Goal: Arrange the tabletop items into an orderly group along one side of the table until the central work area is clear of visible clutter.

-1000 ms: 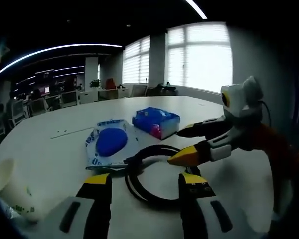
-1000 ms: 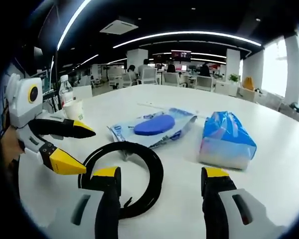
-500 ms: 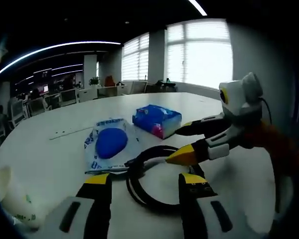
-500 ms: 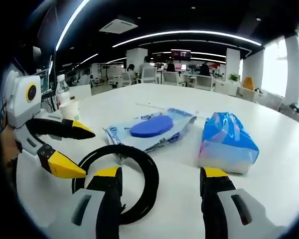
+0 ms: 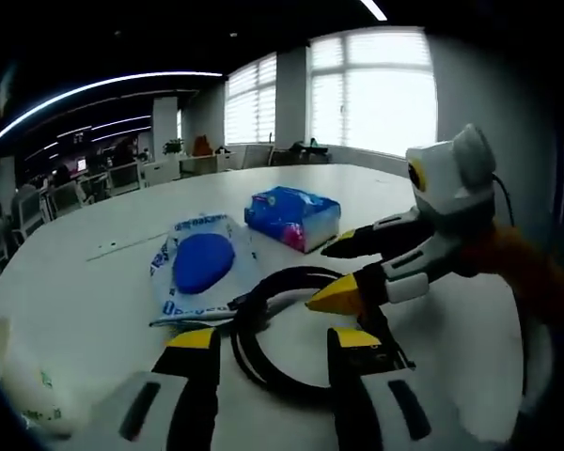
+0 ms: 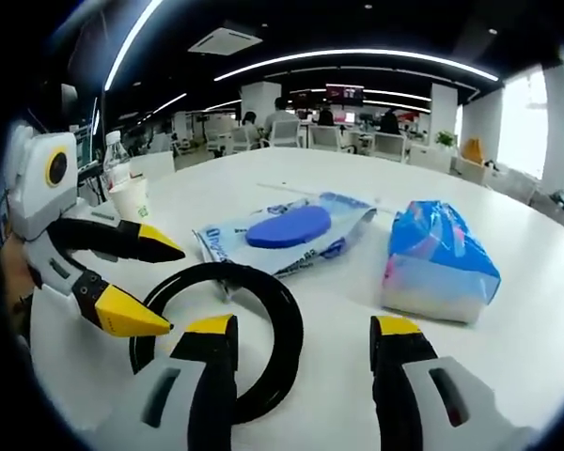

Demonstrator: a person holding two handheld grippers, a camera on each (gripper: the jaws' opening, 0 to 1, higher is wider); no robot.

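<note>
On white table [image 6: 545, 310], straight ahead of both grippers: coiled black cable [image 6: 254, 310], lying flat, touching edge of clear plastic pouch [image 6: 291, 235]. Likely light, springy, floppy if lifted by one strand; best pinched across bundled loop near side. Left gripper [image 5: 268, 343] jaws spread wide, holding nothing, hovering over coil's near arc. Right gripper [image 6: 301, 329] likewise wide apart, empty. Pouch contains flat blue oval item, soft, slippery film. Blue tissue pack [image 6: 437, 263] just beside, squashy. Paper cup [image 6: 132, 199] and water bottle [image 6: 116, 160] farther off; contents cannot tell.
</note>
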